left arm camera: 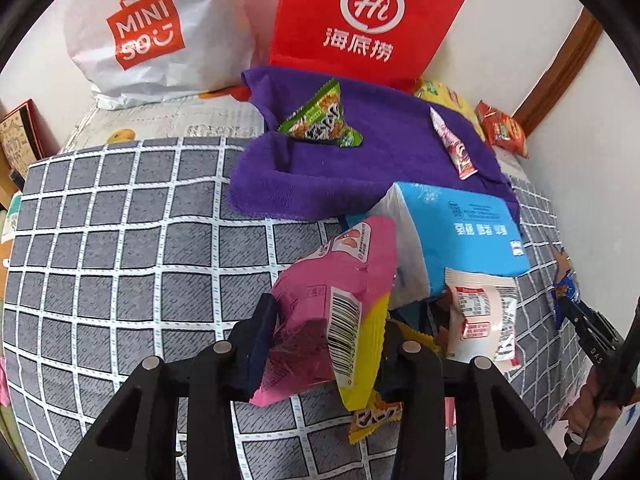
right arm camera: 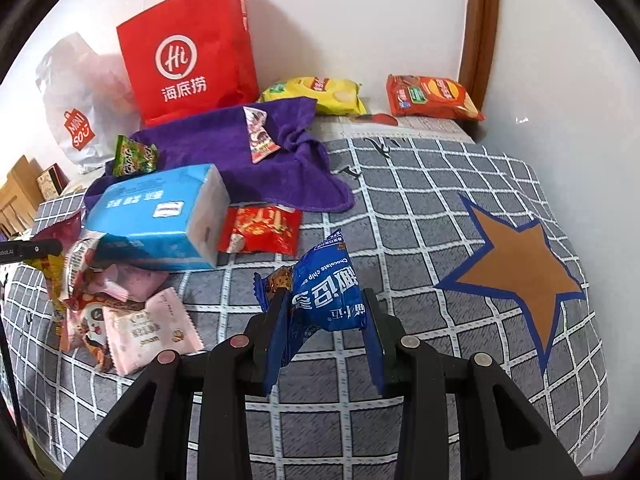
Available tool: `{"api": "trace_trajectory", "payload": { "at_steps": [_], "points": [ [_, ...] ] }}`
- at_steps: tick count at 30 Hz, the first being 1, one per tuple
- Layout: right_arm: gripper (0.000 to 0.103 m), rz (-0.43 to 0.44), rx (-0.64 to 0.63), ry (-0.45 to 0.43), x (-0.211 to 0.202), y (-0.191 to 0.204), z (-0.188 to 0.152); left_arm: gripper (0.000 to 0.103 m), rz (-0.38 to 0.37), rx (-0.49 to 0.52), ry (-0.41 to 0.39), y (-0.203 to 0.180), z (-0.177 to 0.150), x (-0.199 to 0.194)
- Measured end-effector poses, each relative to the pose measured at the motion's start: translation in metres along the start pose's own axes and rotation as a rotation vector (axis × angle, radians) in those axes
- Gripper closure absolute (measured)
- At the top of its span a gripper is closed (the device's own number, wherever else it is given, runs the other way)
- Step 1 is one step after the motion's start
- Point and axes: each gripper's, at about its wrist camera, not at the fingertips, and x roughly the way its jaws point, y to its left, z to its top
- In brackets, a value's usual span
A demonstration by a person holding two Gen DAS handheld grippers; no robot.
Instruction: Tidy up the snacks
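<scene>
My left gripper (left arm camera: 330, 316) is shut on a pink snack packet (left arm camera: 332, 276) with a yellow edge and a barcode, held up over the checked bedsheet (left arm camera: 120, 260). My right gripper (right arm camera: 325, 300) is shut on a blue chocolate chip cookie packet (right arm camera: 324, 280), lifted clear of the sheet. A heap of pink and white packets (right arm camera: 148, 332) lies at the left of the right wrist view, beside a blue tissue pack (right arm camera: 160, 216). On a purple towel (left arm camera: 360, 160) rest a green packet (left arm camera: 320, 118) and a slim pink packet (left arm camera: 454, 144).
A red paper bag (right arm camera: 188, 48) and a white shopping bag (left arm camera: 152, 32) stand against the wall. Yellow chips (right arm camera: 320, 94) and orange chips (right arm camera: 432, 98) lie at the far edge. A red packet (right arm camera: 260, 230) sits by the tissue pack. A brown star (right arm camera: 516, 264) marks the sheet.
</scene>
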Motion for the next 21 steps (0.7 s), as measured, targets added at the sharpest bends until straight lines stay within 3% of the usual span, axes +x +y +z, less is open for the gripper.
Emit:
{"api": "trace_trajectory", "payload": {
  "at_steps": [21],
  "points": [
    [0.068,0.053,-0.048,-0.042,-0.024,0.050,0.012,0.065,-0.061,0.061,-0.086,-0.014,-0.006,-0.049]
  ]
}}
